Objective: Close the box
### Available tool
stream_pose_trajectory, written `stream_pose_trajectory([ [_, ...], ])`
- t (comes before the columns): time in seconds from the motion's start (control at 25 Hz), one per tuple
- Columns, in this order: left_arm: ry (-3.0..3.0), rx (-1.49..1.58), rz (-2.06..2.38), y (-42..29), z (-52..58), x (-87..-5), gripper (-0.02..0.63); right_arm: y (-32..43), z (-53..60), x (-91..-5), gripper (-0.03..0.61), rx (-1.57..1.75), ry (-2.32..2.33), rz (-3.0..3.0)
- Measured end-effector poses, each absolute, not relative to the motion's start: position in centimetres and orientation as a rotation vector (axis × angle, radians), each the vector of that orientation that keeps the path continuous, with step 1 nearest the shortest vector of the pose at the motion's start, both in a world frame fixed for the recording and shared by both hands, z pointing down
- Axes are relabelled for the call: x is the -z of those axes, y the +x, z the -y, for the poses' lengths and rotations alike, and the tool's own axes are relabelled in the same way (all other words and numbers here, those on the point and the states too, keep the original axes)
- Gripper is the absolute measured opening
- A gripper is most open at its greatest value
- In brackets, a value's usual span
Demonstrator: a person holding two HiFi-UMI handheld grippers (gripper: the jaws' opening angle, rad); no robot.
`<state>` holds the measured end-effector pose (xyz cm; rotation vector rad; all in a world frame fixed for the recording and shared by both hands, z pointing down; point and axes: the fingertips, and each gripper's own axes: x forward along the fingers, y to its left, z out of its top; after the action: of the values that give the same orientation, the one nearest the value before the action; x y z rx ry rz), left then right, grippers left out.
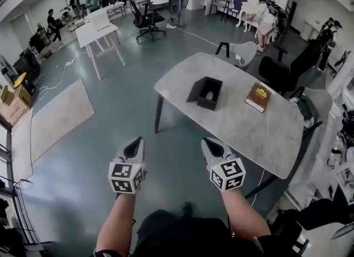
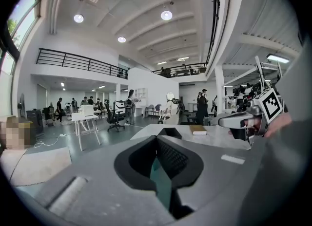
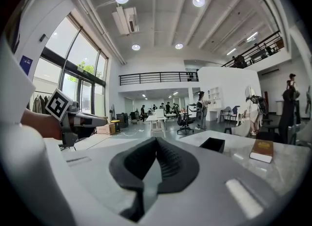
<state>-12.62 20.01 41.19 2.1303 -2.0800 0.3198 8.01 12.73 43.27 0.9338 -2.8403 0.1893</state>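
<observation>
grey-shelled, our left gripper has its jaws pressed together on nothing, and our right gripper is closed and empty too; each gripper view catches the other gripper side-on. ahead, well apart from both, the open black box sits near the middle of a grey table. only the head view looks down into it; its inside is dark and we cannot tell what it holds. right of it lies a brown book, its gold print too small to read.
</observation>
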Motion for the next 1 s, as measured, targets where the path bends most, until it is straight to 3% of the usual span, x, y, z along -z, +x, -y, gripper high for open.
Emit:
stream_pose_trajectory([
  [0.36, 2.165, -0.268, 2.016, -15.6, -11.2, -42.8, 0.011, 5.9, -4.4, -43.3, 0.002, -0.161, 1.000, 2.797],
  [1.0, 2.420, -0.265, 1.744, -28.8, 14.5, -44.0, 0.011, -8.4, 17.2, -44.8, 0.002, -0.234, 1.264, 2.624],
])
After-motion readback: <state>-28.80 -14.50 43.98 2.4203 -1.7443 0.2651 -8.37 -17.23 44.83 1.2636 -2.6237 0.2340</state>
